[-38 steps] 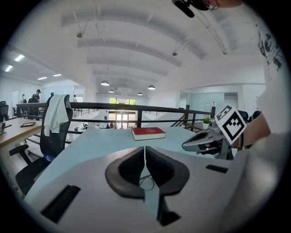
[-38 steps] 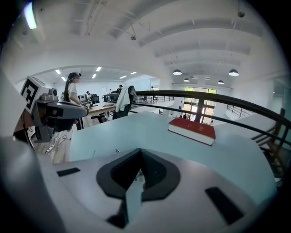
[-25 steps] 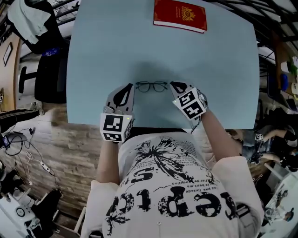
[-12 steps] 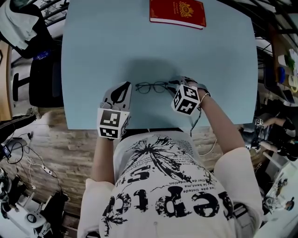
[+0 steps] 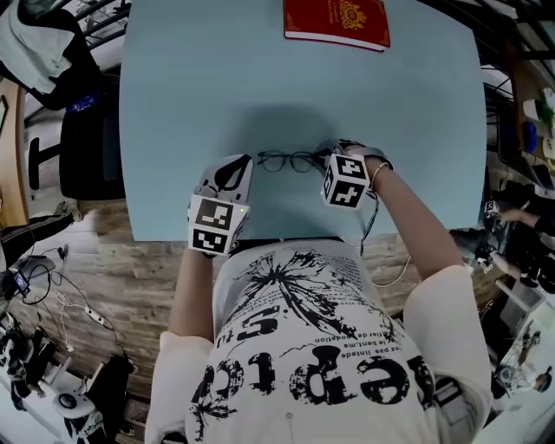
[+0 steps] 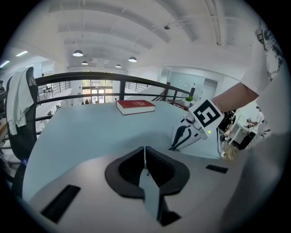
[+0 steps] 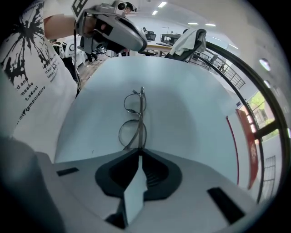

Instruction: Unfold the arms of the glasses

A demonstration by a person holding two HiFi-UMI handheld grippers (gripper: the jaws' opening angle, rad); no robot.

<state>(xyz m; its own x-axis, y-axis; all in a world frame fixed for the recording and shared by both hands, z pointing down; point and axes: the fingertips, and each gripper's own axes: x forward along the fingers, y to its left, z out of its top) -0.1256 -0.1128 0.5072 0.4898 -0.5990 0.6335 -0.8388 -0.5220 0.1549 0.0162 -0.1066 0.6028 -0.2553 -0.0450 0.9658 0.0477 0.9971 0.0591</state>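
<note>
Thin dark-rimmed glasses [image 5: 284, 161] lie on the light blue table [image 5: 173, 95], their arms folded along the frame. My right gripper [image 5: 327, 157] points steeply down at their right end. In the right gripper view the glasses [image 7: 134, 116] run straight out from the tips of that gripper [image 7: 140, 150]; its jaws are closing, with the near end of the frame between them. My left gripper [image 5: 244, 163] rests just beside the left lens, shut, with nothing seen in its jaws [image 6: 145, 148]. The glasses are hidden in the left gripper view, where the right gripper [image 6: 174, 146] appears.
A red book [image 5: 336, 22] lies at the table's far edge, also in view as the red book [image 6: 135, 106]. A dark chair [image 5: 87, 147] with a white garment stands left of the table. The person's torso presses against the near edge.
The right gripper has rolled and tipped downward, coming onto the right end of the glasses. The left gripper has sunk a little beside the left lens. The glasses stay in place.
</note>
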